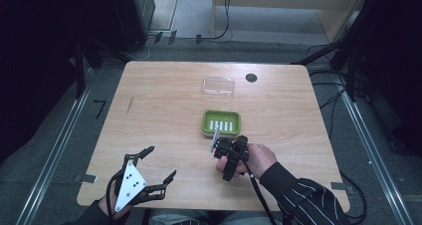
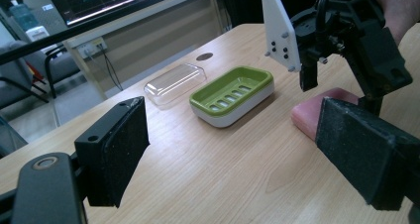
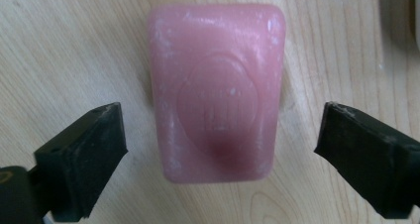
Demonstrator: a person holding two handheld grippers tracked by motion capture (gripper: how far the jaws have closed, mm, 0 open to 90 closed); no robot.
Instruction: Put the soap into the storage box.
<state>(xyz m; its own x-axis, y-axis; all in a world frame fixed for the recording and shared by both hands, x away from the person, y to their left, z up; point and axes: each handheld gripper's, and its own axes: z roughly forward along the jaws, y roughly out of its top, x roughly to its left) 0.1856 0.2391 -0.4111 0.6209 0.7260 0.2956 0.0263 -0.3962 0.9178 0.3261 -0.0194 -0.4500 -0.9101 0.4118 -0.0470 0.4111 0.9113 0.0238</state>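
A pink bar of soap (image 3: 218, 90) lies flat on the wooden table. My right gripper (image 3: 218, 154) hangs straight above it, open, one black pad on each side of the bar and clear of it. In the left gripper view the soap (image 2: 309, 112) shows beneath the right gripper (image 2: 339, 92). A green soap dish (image 1: 221, 122) with a slotted floor sits just beyond the right gripper (image 1: 225, 158). A clear plastic lid (image 1: 218, 86) lies farther back. My left gripper (image 1: 163, 161) rests open near the table's front left, with nothing between its pads (image 2: 119, 149).
The wooden table (image 1: 149, 115) has a round black grommet hole (image 1: 251, 77) at the back, right of the lid. Metal rails and cables run along the floor on both sides. A monitor and chairs stand past the far edge in the left gripper view.
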